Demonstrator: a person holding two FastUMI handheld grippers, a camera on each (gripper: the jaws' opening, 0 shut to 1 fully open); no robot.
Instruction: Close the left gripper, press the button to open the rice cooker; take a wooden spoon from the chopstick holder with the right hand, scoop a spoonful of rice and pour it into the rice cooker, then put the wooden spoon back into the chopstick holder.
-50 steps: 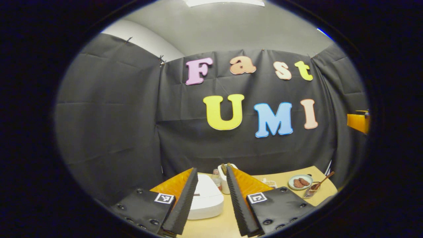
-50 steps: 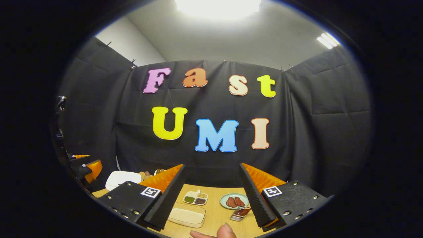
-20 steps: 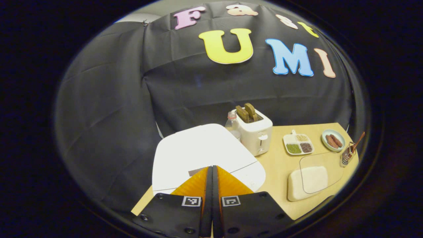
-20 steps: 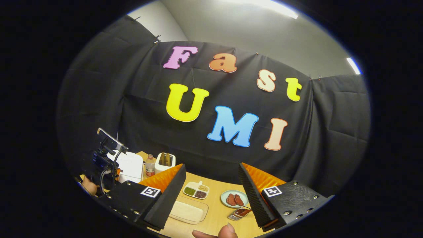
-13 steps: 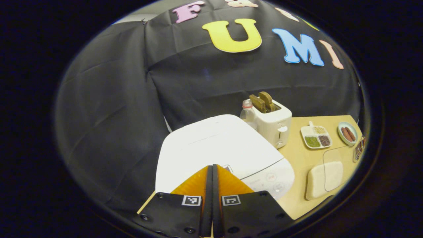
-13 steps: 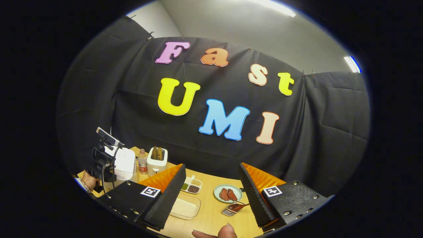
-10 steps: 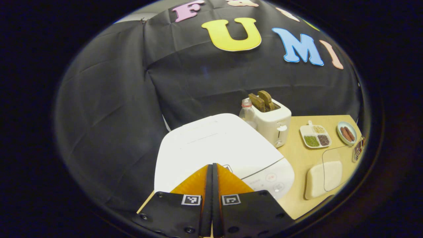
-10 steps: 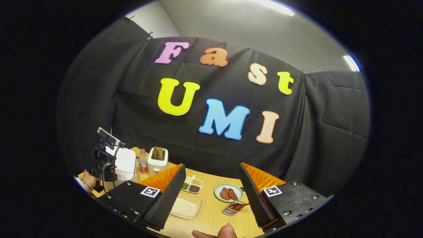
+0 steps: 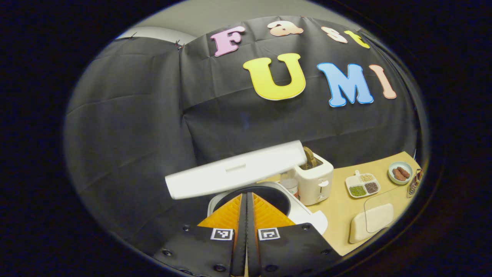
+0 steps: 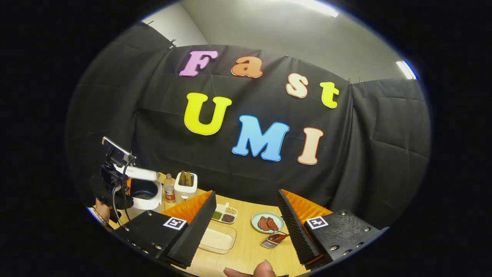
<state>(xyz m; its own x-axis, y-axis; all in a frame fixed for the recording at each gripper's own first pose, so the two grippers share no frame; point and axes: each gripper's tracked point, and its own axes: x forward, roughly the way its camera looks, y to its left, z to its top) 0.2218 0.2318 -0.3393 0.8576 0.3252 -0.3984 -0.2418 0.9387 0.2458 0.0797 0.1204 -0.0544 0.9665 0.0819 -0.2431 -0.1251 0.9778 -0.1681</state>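
Left gripper [image 9: 246, 196] has its two ribbed fingers pressed flat together with nothing between them, tips at the front rim of the rice cooker [image 9: 265, 200]; right gripper [image 10: 246, 206] hangs over the wooden table [image 10: 246, 250] with its fingers spread wide and empty, a fingertip [image 10: 263, 268] showing at the bottom edge.

Rice cooker is white and rounded; its flat lid [image 9: 236, 169] is tilted up off a dark round inner pot [image 9: 275, 194], and I cannot tell what is inside; just right of the cooker stand one clear bottle [image 9: 289, 184] and one white toaster [image 9: 314, 177] with two brown slices [image 10: 185, 178] upright in its slots.

Farther right of the cooker lies one white divided dish [image 9: 362, 184] with three sorts of grain; one pale green plate [image 10: 267, 222] holds two reddish pieces; one clear rectangular box [image 10: 217, 238] holds white rice; beside the plate the ribbed chopstick holder [image 10: 271, 243] has the wooden spoon [image 10: 277, 237] in it.
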